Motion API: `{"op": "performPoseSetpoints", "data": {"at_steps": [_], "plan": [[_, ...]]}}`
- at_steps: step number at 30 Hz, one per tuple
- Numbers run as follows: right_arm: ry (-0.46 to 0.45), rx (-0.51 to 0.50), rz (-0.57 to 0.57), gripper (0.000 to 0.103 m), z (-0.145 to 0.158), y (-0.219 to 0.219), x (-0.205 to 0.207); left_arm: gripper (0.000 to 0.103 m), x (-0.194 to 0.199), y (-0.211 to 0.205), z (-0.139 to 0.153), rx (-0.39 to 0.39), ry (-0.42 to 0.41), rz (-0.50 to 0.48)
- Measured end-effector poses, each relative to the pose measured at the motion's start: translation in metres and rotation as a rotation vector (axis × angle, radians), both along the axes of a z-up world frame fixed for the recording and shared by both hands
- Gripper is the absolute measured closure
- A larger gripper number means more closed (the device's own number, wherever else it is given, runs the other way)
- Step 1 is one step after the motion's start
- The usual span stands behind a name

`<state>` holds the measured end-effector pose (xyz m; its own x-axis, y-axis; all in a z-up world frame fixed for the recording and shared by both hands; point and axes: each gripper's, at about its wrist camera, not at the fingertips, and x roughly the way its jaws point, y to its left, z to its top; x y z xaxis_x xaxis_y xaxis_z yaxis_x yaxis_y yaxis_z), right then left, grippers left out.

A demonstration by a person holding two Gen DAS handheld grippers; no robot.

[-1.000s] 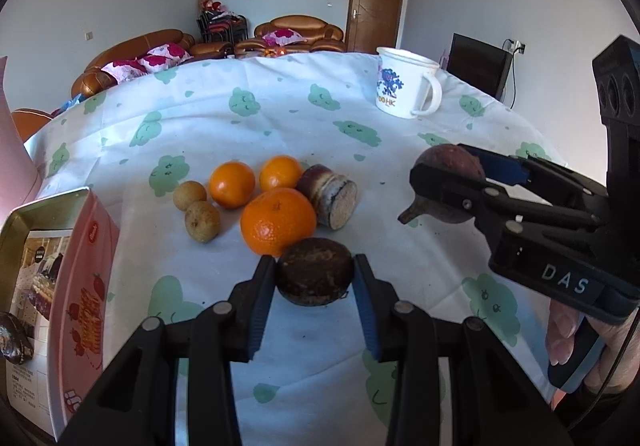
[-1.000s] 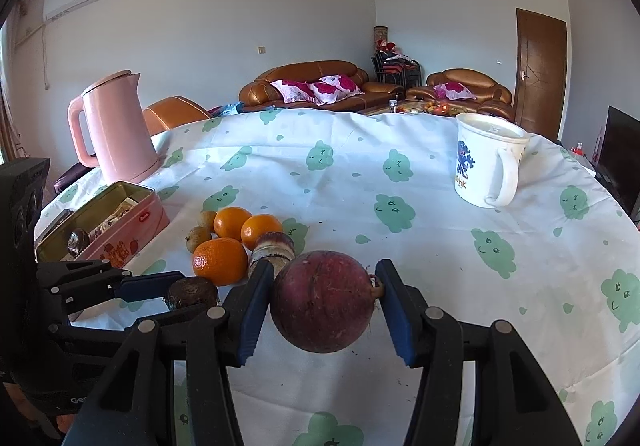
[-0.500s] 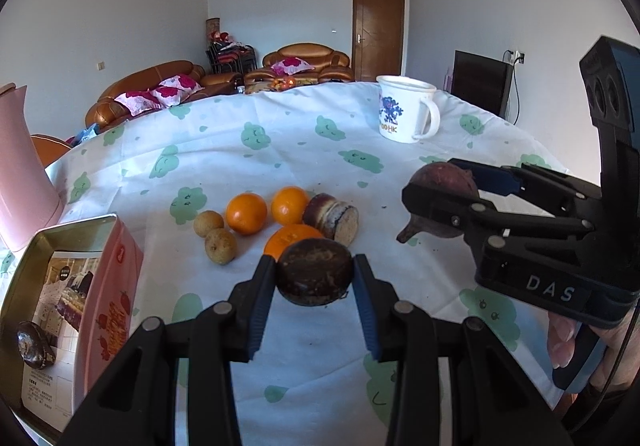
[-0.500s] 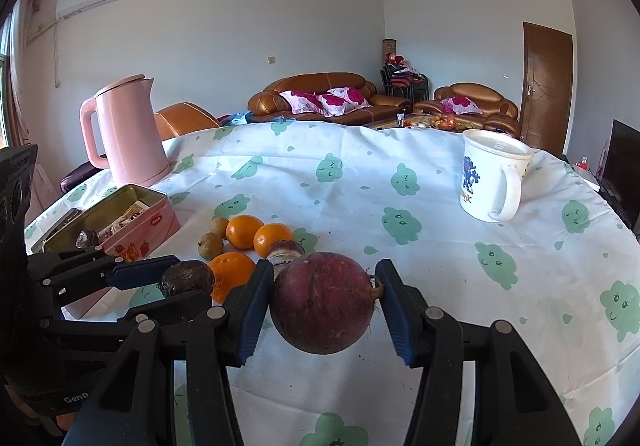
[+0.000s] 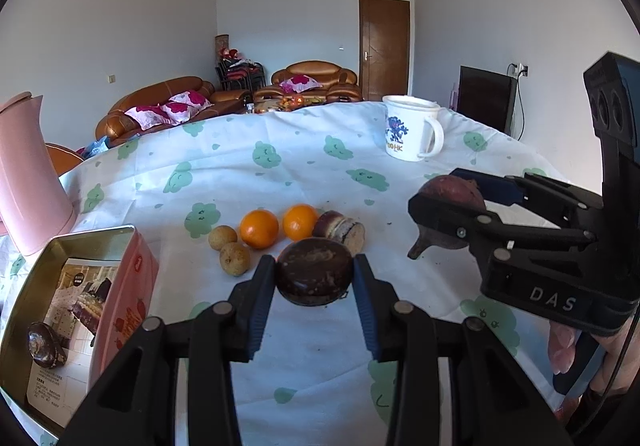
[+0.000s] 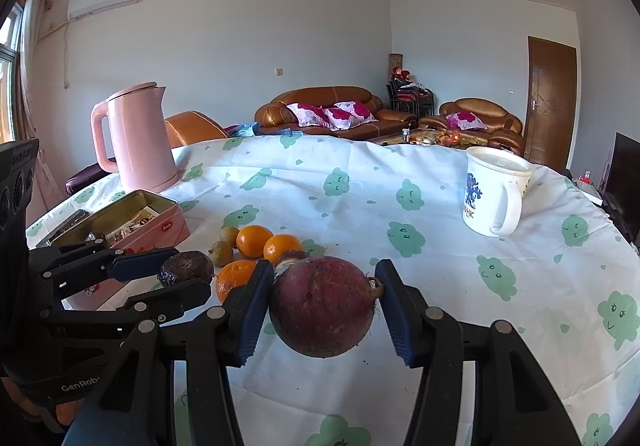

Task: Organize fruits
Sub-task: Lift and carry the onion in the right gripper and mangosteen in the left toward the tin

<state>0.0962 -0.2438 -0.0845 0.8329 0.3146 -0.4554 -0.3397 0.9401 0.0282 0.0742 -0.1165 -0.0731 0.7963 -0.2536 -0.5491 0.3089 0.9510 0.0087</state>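
Note:
My left gripper point(image 5: 315, 266) is shut on a dark brown round fruit point(image 5: 315, 278), held just above the tablecloth. My right gripper point(image 6: 324, 282) is shut on a large reddish-purple fruit point(image 6: 323, 310), also held off the table. The two grippers are side by side, the right gripper point(image 5: 450, 205) being to the right of the left. On the cloth beyond lie two oranges point(image 5: 259, 228), two small tan fruits point(image 5: 235, 259) and a cut purple fruit point(image 5: 340, 232). A bigger orange point(image 6: 234, 280) shows only in the right wrist view.
An open pink tin point(image 5: 120, 286) stands at the left with a dark fruit point(image 5: 46, 340) lying inside it. A pink kettle point(image 6: 136, 137) stands behind the tin. A white mug point(image 6: 492, 193) stands at the far right. The table's rounded edge point(image 6: 600, 346) drops off at the right.
Both wrist views have tipped upward, so the table sits lower in frame. The bigger orange has slipped behind the dark fruit in the left wrist view. Both grips look the same.

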Motion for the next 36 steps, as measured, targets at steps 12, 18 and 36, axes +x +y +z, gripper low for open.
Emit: {"op": "performPoseSetpoints", "data": {"at_steps": [12, 18, 36], "plan": [[-0.04, 0.001, 0.019, 0.048, 0.003, 0.002, -0.007, 0.062, -0.009, 0.002, 0.005, 0.0, -0.057, 0.013], [-0.06, -0.002, 0.028, 0.049, 0.004, 0.003, -0.011, 0.062, -0.012, 0.003, 0.008, 0.001, -0.079, 0.017], [-0.123, -0.001, 0.054, 0.049, 0.008, 0.003, -0.023, 0.062, -0.021, 0.006, 0.014, 0.014, -0.164, 0.042]]}}
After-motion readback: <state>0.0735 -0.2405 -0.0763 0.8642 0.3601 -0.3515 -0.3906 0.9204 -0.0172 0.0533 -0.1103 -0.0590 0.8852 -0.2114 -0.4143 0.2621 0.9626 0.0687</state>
